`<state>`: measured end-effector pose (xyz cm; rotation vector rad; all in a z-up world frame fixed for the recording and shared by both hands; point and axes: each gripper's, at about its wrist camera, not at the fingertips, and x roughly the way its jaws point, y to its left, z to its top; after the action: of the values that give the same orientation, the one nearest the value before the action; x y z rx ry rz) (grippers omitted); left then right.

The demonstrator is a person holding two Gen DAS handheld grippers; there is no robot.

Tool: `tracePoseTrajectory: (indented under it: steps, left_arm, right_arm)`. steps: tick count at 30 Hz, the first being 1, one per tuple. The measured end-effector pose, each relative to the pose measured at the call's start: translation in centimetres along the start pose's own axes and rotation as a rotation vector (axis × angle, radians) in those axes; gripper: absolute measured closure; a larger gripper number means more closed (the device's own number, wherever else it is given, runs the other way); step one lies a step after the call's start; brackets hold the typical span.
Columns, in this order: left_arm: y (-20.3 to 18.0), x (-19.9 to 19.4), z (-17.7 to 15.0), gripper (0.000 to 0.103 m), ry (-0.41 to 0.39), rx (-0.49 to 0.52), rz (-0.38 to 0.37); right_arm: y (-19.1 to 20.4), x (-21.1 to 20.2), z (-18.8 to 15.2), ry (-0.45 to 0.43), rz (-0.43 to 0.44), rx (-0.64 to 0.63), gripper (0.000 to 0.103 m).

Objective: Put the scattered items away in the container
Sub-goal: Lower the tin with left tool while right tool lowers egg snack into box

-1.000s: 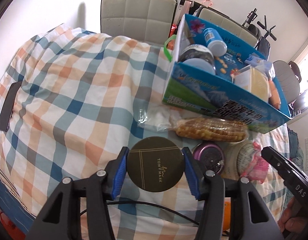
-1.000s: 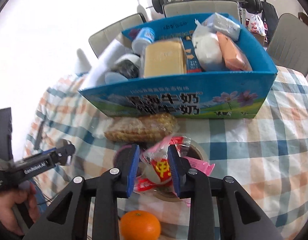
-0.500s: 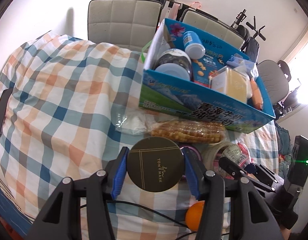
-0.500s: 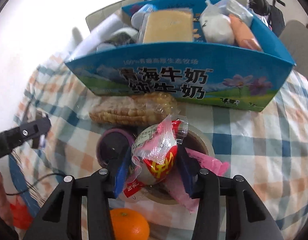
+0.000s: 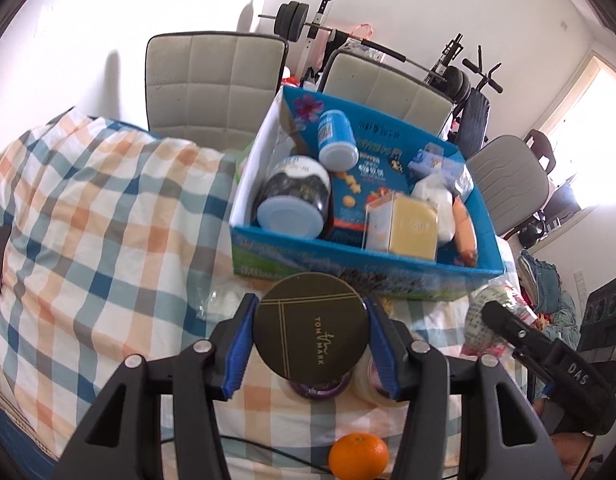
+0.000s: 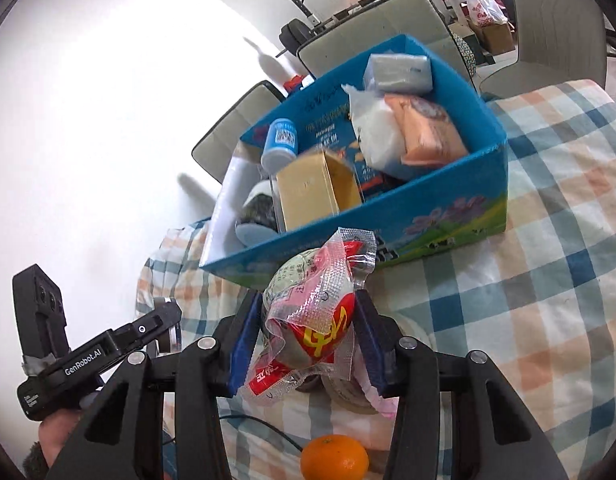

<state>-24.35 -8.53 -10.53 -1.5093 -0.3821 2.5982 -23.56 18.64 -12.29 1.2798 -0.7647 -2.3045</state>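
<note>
Two clenched grips: left hand-held gripper (image 5: 310,342) on round tin (image 5: 310,327), right hand-held gripper (image 6: 304,338) on wrapped snack (image 6: 314,312).

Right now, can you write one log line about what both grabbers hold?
left gripper: shut on round tin | right gripper: shut on wrapped snack | box: ahead

We find the left gripper (image 5: 310,342) clamped on a round dark tin (image 5: 310,327) held above the checked cloth (image 5: 88,220), before the blue box (image 5: 388,276) of packed goods, with an orange (image 5: 358,455) on the cloth below and the right gripper (image 5: 548,364) alongside.
</note>
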Motion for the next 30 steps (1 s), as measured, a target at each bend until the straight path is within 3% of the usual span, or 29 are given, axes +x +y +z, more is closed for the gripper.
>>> tracePoseTrajectory:
  steps: [4, 10, 18, 30]
  left_arm:
    - [-0.1, 0.1, 3.2, 0.050, -0.033, -0.015, -0.016]
    - [-0.6, 2.9, 6.8, 0.050, -0.040, -0.007, -0.033]
    - [-3.1, 8.6, 7.9, 0.050, 0.025, 0.000, -0.107]
    - [-4.1, 11.9, 7.2, 0.050, 0.059, 0.044, -0.079]
  right_arm:
    - [1.2, -1.1, 3.0, -0.038, -0.002, -0.047, 0.055]
    - [1.9, 1.3, 6.6, -0.041, -0.065, -0.123, 0.055]
    - [0.0, 6.0, 8.2, 0.024, -0.134, -0.103, 0.055]
    - [-1.8, 7.7, 8.1, 0.049, -0.182, -0.089, 0.055]
